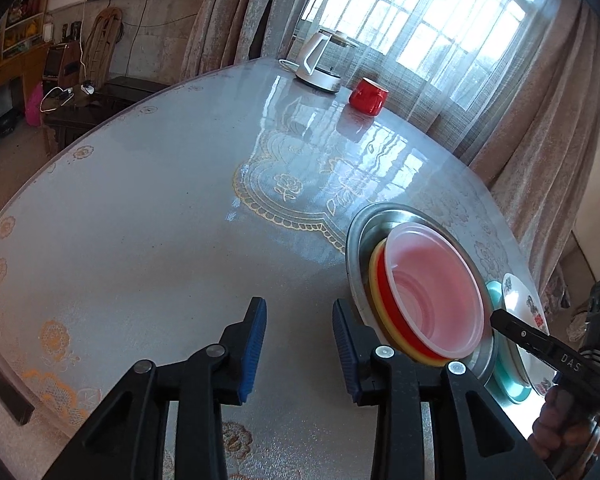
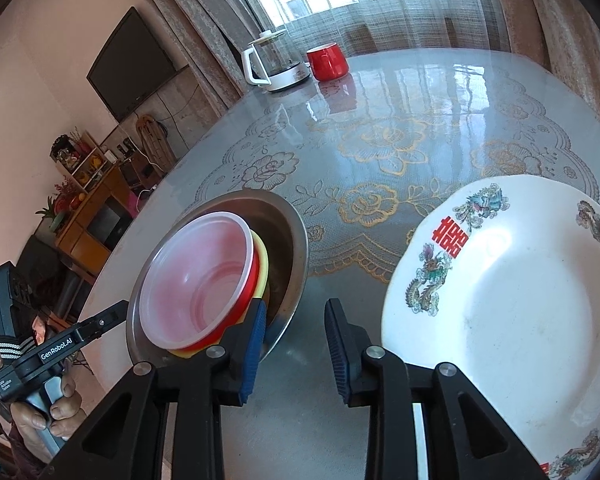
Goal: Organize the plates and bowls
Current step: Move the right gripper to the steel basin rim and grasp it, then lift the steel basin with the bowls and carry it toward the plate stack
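A steel bowl [image 1: 358, 240] [image 2: 290, 232] on the table holds nested bowls: a yellow one [image 1: 374, 276] [image 2: 263, 268], a red one [image 1: 396, 316] [image 2: 244, 308] and a clear plastic one [image 1: 436, 292] [image 2: 196, 280] on top. A white plate with dragon patterns [image 2: 500, 304] [image 1: 520, 300] lies to its right on a teal plate [image 1: 508, 380]. My left gripper [image 1: 300, 354] is open and empty, just left of the steel bowl. My right gripper [image 2: 296, 350] is open and empty between the bowl stack and the white plate.
A white kettle [image 1: 320, 62] [image 2: 274, 62] and a red mug [image 1: 367, 96] [image 2: 327, 62] stand at the table's far edge by the curtained window. The table [image 1: 160, 220] has a glossy floral cover. Cabinets and a TV line the left wall.
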The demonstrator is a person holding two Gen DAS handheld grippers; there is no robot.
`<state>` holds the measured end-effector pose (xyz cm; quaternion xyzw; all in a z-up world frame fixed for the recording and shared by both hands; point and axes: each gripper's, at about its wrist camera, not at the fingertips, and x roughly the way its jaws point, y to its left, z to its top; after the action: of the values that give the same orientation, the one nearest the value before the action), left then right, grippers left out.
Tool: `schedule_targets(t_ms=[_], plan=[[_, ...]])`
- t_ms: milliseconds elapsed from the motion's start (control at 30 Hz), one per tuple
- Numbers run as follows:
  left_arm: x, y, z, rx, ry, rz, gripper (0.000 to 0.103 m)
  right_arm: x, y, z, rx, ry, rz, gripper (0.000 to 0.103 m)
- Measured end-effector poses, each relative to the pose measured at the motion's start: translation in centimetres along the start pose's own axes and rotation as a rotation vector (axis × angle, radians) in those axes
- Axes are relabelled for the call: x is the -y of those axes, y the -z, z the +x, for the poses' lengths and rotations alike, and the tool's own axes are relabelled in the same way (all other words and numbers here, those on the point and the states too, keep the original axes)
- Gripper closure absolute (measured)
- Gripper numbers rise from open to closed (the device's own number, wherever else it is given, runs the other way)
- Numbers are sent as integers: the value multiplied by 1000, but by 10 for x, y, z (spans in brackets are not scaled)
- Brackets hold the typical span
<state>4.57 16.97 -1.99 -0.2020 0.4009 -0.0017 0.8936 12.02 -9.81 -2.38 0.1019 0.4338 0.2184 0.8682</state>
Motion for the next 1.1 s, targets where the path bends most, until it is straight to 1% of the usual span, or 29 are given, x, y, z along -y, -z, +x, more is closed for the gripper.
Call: schedule_targets(t_ms=[100,200,300,400,500,633,867,1033,1100], plan=[[7,-3,-3,13,29,20,68,1,-3,2,-2,10,-5,72],[16,-4,-3,22,21,64,68,0,-5,2,-6,11,-15,72],[21,-6,1,14,29,83,68,-4,-7,5,-12,13,-27,72],[26,-10,6,10,13,105,68,-5,-9,11,-26,17,-28,72],[24,-12,15,-14,-5,102,68,-5,-8,13,-36,20,-35,72],[24,-13,22,-27,-7,108,68,-7,-8,18,-49,36,-56,72],[23,-15,32,-32,9,100,71,-12,-8,23,-62,49,-84,78],[19,-16,35,-31,28,77,71,-13,-10,26,-71,64,-95,78],[20,-16,33,-34,36,88,74,-13,-10,26,-72,68,-101,78]])
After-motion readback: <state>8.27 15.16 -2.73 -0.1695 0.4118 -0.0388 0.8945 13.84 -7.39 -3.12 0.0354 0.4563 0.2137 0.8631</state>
